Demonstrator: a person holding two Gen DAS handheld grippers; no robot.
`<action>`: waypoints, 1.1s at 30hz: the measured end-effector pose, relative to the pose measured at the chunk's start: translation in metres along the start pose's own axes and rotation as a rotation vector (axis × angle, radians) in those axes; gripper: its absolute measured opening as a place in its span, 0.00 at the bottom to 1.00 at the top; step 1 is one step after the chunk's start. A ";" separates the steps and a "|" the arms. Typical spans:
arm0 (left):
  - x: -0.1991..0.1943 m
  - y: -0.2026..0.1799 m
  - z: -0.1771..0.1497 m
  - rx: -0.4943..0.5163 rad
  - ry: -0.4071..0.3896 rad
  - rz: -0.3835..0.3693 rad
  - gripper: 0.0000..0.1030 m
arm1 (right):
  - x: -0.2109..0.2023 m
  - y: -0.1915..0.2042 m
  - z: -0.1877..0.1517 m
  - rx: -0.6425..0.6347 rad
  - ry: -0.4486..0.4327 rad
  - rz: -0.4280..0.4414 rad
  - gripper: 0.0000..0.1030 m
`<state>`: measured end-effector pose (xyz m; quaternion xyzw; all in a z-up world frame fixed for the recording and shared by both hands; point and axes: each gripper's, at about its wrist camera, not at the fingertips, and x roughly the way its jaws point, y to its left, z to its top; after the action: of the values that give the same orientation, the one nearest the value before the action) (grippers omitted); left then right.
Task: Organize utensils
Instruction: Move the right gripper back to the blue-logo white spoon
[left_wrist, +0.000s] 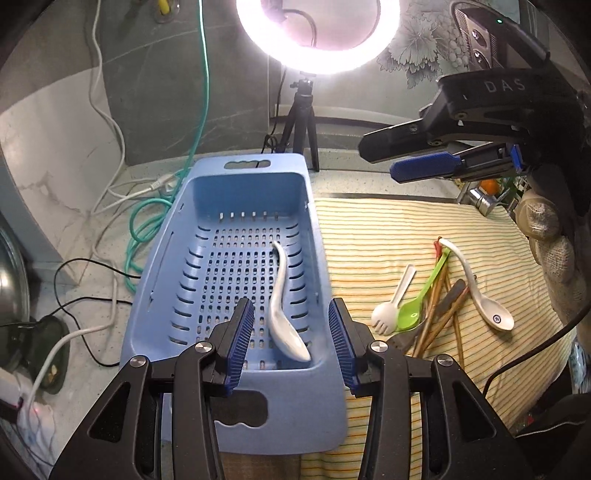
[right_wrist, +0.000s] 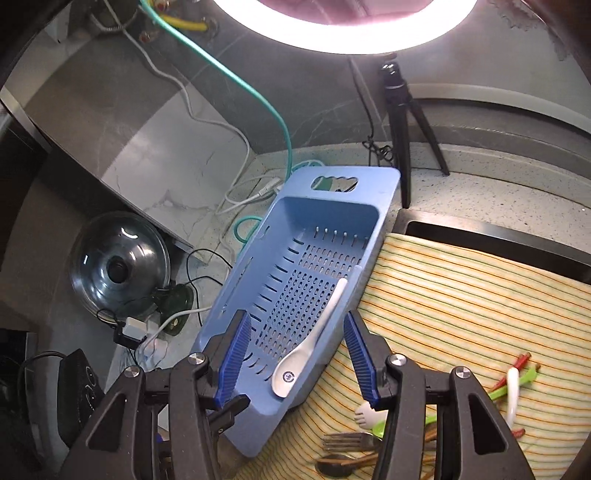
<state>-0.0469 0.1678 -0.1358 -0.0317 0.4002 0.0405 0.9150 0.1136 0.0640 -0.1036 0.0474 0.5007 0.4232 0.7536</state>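
Utensils: one white ceramic spoon (left_wrist: 286, 306) lies in your blue slotted basket (left_wrist: 177, 258); remaining pile (left_wrist: 436, 291) sits right of it on the striped cloth (left_wrist: 388, 236). Left tongs (left_wrist: 291, 328) part open, empty, above the basket. Right tongs (right_wrist: 297, 354) part open, gripping nothing.

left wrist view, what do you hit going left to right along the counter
metal pot lid → teal cable → blue basket with a white ceramic spoon → white spork → green spoon → second white ceramic spoon
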 end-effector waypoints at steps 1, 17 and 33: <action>-0.003 -0.005 0.000 0.005 -0.004 0.002 0.40 | -0.007 -0.001 -0.002 -0.009 -0.008 0.001 0.47; -0.022 -0.089 -0.007 0.033 -0.021 -0.041 0.40 | -0.099 -0.072 -0.034 -0.044 0.048 -0.039 0.56; 0.001 -0.172 -0.040 -0.010 0.054 -0.153 0.40 | -0.068 -0.166 -0.097 0.042 0.293 -0.084 0.55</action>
<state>-0.0584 -0.0068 -0.1590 -0.0676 0.4208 -0.0283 0.9042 0.1249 -0.1226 -0.1853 -0.0200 0.6156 0.3828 0.6885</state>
